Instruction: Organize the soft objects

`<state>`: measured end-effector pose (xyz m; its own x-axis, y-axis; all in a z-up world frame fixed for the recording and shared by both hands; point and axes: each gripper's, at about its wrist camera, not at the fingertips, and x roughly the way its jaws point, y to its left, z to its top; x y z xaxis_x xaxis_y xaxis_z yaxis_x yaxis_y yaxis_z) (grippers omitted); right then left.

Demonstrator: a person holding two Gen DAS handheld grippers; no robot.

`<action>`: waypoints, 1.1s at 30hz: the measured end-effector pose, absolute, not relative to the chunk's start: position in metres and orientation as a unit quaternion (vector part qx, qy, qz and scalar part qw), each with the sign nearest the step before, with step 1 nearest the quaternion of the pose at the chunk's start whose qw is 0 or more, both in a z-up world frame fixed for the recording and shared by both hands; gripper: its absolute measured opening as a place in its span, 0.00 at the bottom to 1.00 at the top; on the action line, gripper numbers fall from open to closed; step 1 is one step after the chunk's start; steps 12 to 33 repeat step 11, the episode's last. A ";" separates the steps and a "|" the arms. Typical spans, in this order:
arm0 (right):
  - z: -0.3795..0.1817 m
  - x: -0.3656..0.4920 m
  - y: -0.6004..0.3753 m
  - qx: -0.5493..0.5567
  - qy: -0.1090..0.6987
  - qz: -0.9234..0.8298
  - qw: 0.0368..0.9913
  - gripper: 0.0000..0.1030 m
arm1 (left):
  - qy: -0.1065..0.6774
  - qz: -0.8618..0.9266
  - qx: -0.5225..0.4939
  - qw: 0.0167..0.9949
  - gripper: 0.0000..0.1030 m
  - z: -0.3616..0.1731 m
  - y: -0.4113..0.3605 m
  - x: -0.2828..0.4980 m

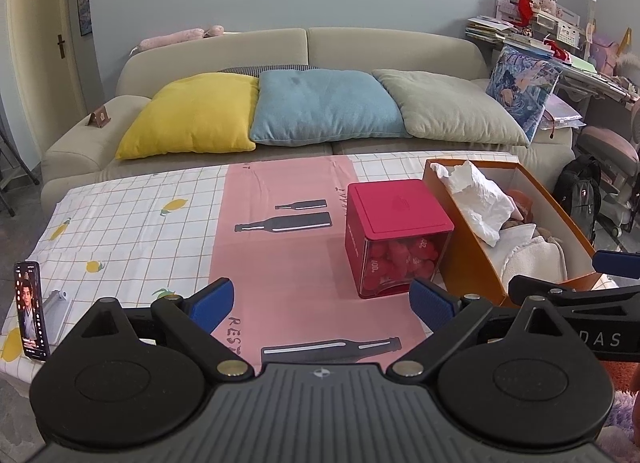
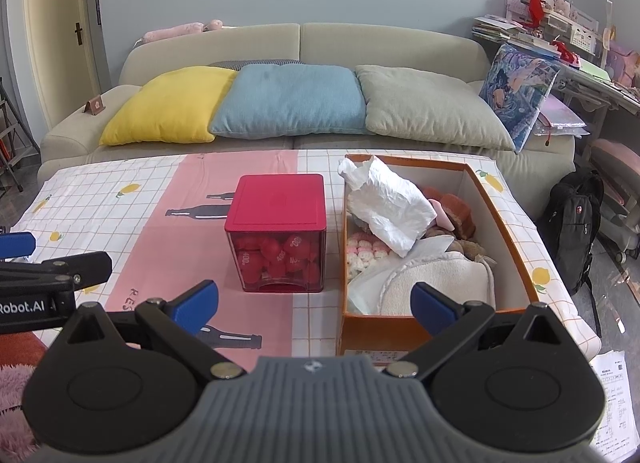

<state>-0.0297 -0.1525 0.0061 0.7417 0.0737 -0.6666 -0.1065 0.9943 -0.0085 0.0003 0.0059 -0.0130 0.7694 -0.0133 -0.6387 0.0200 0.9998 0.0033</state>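
Checked cloth with lemons and a pink band of bottle prints covers the table (image 2: 120, 199), and at its far left edge a phone (image 1: 31, 309) stands upright on a small stand, screen lit. The left gripper (image 1: 322, 303) hovers low over the pink band with its blue-padded fingers spread wide and nothing between them. Ahead of it and slightly right sits a red-lidded clear box (image 2: 277, 235) packed with red pieces, standing just beside the orange cardboard box (image 2: 504, 219) that holds the soft objects: crumpled white paper (image 2: 390, 207) on top, a cream towel (image 2: 440, 279) at the near end, pink-and-white fluffy items (image 2: 364, 255) along the left wall, and brownish plush (image 2: 456, 215) further in, though what exactly it is cannot be made out. The right gripper (image 2: 314, 305) hangs over the near left corner of that box, fingers likewise apart and empty. Behind the table a beige sofa (image 2: 440, 47) carries yellow, blue, grey-green and printed cushions; a black backpack (image 2: 576, 231) leans on the floor at the far right.
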 end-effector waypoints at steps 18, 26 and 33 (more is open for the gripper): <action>0.007 -0.029 -0.152 -0.023 0.358 0.048 0.932 0.97 | 0.336 -0.009 0.002 0.942 1.00 -0.012 0.007 0.000; 0.007 -0.029 -0.152 -0.023 0.358 0.048 0.932 0.97 | 0.336 -0.009 0.002 0.942 1.00 -0.012 0.007 0.000; 0.007 -0.029 -0.152 -0.023 0.358 0.048 0.932 0.97 | 0.336 -0.009 0.002 0.942 1.00 -0.012 0.007 0.000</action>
